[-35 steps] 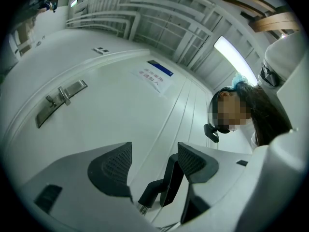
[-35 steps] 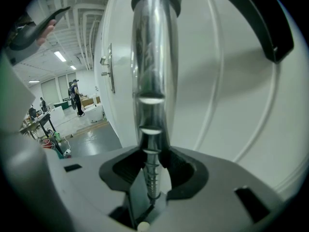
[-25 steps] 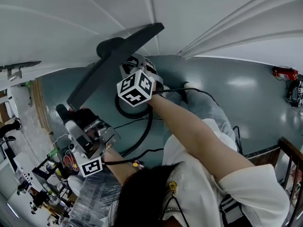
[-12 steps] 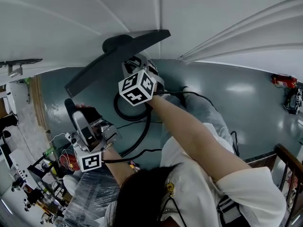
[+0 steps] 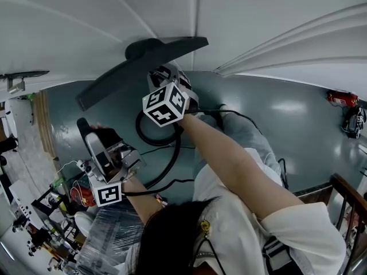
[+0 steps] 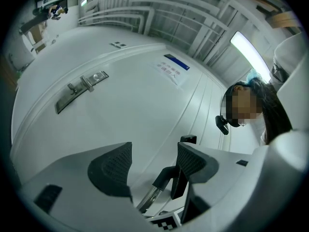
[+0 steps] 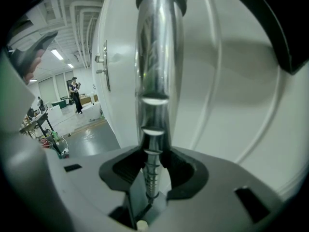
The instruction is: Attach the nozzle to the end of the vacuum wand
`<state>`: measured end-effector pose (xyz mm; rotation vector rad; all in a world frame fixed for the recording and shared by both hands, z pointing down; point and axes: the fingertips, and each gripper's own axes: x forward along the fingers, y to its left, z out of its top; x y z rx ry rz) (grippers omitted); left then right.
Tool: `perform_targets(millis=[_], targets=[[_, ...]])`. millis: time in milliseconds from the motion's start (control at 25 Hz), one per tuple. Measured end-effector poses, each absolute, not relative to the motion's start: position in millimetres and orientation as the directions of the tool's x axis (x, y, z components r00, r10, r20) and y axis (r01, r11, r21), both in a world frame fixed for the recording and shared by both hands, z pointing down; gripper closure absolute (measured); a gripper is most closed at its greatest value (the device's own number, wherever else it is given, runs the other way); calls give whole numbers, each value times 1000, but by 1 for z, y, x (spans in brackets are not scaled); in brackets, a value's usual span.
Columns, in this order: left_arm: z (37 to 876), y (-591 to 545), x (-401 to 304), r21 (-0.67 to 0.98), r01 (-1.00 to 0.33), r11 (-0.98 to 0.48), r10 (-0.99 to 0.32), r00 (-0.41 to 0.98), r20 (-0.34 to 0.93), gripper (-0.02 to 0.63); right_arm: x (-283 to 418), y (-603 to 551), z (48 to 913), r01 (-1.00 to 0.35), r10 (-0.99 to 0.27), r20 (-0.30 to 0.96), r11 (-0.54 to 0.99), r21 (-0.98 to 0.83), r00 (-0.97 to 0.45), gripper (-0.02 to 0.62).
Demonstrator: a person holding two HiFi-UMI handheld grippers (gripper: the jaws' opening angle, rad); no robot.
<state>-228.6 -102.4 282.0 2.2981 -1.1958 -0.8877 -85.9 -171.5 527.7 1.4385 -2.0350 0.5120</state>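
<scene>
Against the white wall (image 5: 258, 16) and above the grey floor (image 5: 298, 119), the job is looking close to completion. The nozzle (image 5: 137, 70), a wide dark floor head, is sitting raised and tilted in front of the wall. In the right gripper view its dark collar is ringing the top end of the wand (image 7: 153, 81), so the joint is judged to be made or nearly made. Whether it is fully seated or latched cannot be told. A black hose (image 5: 172, 153) is looping down below the right gripper (image 7: 153, 166). That gripper is clamping the chrome wand between its pads, low on the tube, and appears to be carrying the whole assembly. The left gripper (image 6: 153, 162) is standing below and to the left of the nozzle, apart from it. Its jaws are spread with nothing between the pads, and the wand and a black elbow are showing only beyond them. What is remaining, in my judgement, is checking that the collar is pushed home, possibly with a steadying press from the free gripper.
</scene>
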Motion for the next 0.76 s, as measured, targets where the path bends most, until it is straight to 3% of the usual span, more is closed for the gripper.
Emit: perform_targets(millis=[760], targets=[[291, -95, -234, 635, -566, -526, -849, 397, -348, 322, -88, -167, 526, -938, -719, 652, 344, 34, -240, 436]])
